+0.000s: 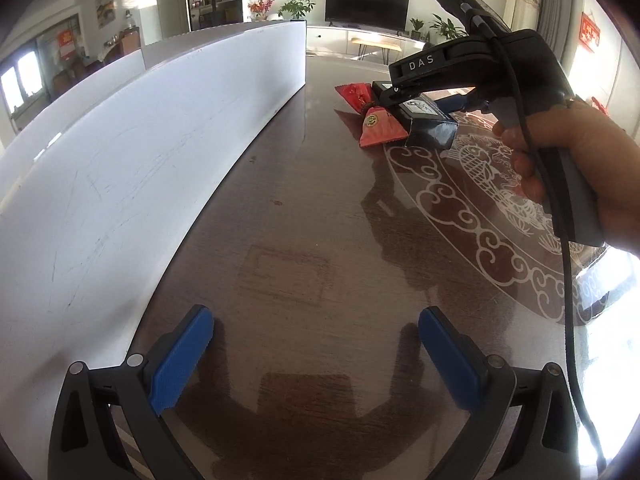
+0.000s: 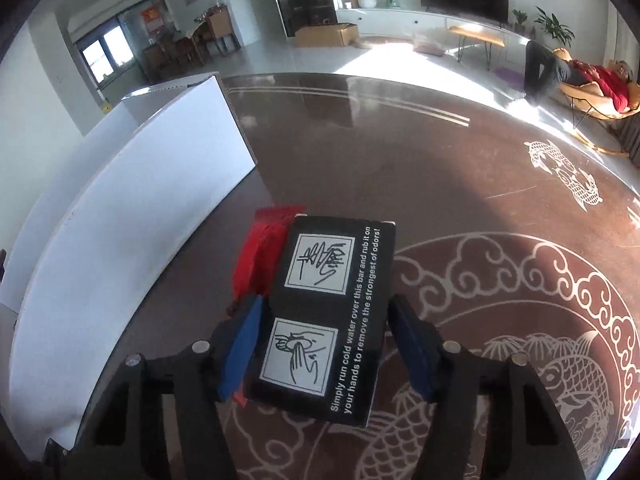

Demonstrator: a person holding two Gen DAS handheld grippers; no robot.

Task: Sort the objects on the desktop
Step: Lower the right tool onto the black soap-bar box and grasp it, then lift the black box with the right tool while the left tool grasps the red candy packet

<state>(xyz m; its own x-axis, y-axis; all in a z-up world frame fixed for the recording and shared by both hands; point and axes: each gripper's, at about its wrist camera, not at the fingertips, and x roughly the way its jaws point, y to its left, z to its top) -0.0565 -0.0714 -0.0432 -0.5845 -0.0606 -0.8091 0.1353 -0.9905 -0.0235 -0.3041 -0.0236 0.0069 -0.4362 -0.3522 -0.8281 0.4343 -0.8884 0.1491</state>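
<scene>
The flat black cardboard box [image 2: 328,320] lies lengthwise between the right gripper [image 2: 324,344] (pads beside its long sides, contact unclear); the left gripper [image 1: 316,356] gapes empty.

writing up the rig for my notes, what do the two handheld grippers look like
Both are black plastic with two fingers carrying ribbed blue pads and round silver pins at the finger joints. Seen from the left gripper, the right gripper is a pistol-style black body with a grey handle, white "DAS" lettering on its side, a black cable trailing down, and a black module on top showing a small green light. No sleeve is visible.
</scene>
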